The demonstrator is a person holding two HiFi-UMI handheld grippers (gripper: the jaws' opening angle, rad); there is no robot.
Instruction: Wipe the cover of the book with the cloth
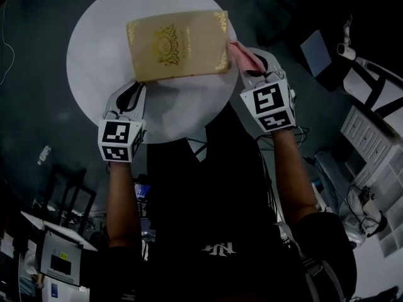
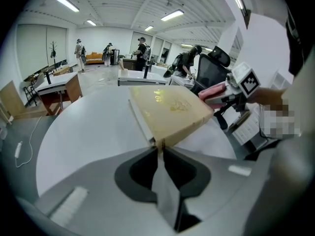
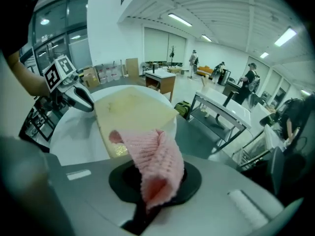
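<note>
Pink cloth point(image 3: 155, 163) hides right gripper point(image 1: 253, 68) fingers; left gripper point(image 2: 160, 149) clamps book point(image 2: 170, 109) corner.

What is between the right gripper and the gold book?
The pink cloth, held in the right gripper, reaches the right edge of the book. The head view and the right gripper view both show it.
</note>
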